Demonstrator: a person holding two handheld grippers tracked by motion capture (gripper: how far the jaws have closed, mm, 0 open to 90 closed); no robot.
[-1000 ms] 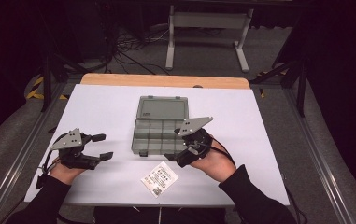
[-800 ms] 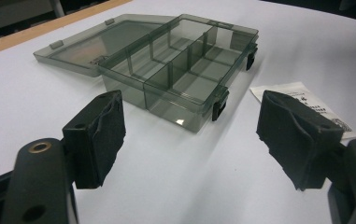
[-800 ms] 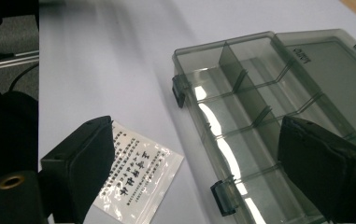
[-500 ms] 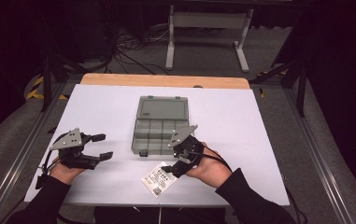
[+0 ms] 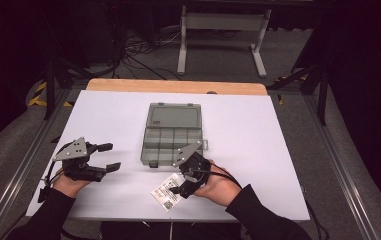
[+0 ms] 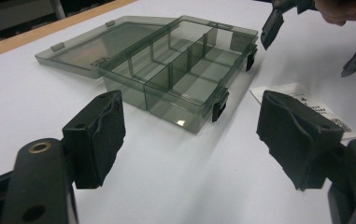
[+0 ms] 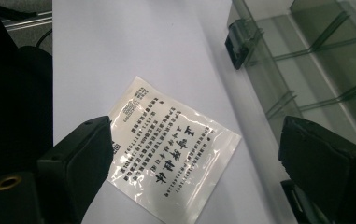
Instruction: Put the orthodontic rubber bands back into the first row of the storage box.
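Note:
A smoky clear compartment box (image 5: 172,135) lies open mid-table, its lid folded flat toward the far side and its cells (image 6: 180,70) bare. A small clear packet (image 5: 166,192) with black print lies flat near the front edge, just before the box. My right gripper (image 5: 180,182) hovers over the packet (image 7: 171,149), tilted down, jaws open (image 7: 203,163), pads apart from the packet. My left gripper (image 5: 109,156) rests at the left of the table, open with nothing between its jaws (image 6: 196,140), pointing at the box. The left gripper view also catches the right gripper (image 6: 316,39) above the packet (image 6: 306,100).
The white tabletop (image 5: 258,150) has a wooden strip (image 5: 178,86) along its far edge. Behind it stand a metal frame (image 5: 218,30) and cables on the floor. The box's black latches (image 7: 241,42) face the packet.
The right gripper has sunk and drawn back from the box's front right corner toward the near edge, over the packet. The left gripper has stayed put.

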